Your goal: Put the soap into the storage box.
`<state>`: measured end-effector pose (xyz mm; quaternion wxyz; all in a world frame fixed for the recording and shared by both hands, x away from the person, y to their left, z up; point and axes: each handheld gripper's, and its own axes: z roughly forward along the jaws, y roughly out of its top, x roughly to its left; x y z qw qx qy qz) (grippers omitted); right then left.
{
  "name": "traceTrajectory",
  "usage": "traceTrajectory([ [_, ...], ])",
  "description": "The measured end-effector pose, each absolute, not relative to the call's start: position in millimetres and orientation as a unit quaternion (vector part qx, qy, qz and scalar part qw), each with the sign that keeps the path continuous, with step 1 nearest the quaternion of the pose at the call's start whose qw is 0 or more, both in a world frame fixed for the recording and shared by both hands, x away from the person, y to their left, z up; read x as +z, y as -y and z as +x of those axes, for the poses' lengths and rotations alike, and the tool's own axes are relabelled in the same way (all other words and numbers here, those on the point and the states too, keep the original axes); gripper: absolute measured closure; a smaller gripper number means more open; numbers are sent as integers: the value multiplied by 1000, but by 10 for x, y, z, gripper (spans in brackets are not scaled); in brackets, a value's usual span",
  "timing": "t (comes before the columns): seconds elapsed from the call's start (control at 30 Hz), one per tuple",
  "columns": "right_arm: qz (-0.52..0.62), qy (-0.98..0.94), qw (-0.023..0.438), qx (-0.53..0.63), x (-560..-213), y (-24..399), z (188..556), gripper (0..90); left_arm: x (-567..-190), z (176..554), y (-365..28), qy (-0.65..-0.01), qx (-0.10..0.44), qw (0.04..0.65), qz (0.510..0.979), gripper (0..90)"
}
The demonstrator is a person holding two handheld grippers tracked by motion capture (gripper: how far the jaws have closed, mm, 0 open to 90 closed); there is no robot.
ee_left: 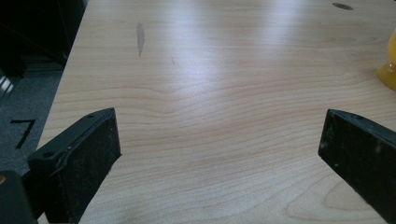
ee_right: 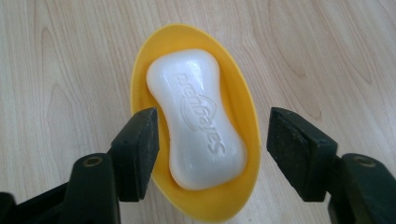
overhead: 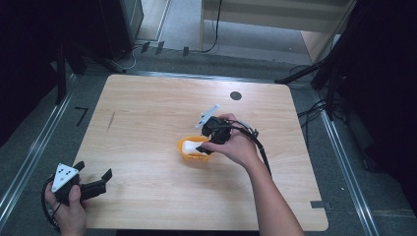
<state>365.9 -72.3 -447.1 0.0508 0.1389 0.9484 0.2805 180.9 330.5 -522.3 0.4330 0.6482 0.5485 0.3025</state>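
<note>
1. The white soap bar (ee_right: 196, 119) lies in a yellow oval dish (ee_right: 140, 88) around the middle of the worktop (overhead: 147, 123), a bit right of centre.
2. The right hand-held gripper (ee_right: 212, 149) hangs over it, jaws spread wide, one on either side of the bar's narrow waist and not touching.
3. The soap looks hard, smooth and probably slippery, and the dish looks light, so pinching the waist seems the best bet.
4. The left hand-held gripper (overhead: 93, 179) sits at the near-left corner, wide open with nothing in it.
</note>
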Motion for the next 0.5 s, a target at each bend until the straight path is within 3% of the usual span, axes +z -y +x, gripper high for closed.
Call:
traceTrajectory([
  [0.5, 213, -918, 63, 328, -4541, 1239, 3542, 240, -5224, 1812, -3295, -548, 305, 430, 650, 0],
])
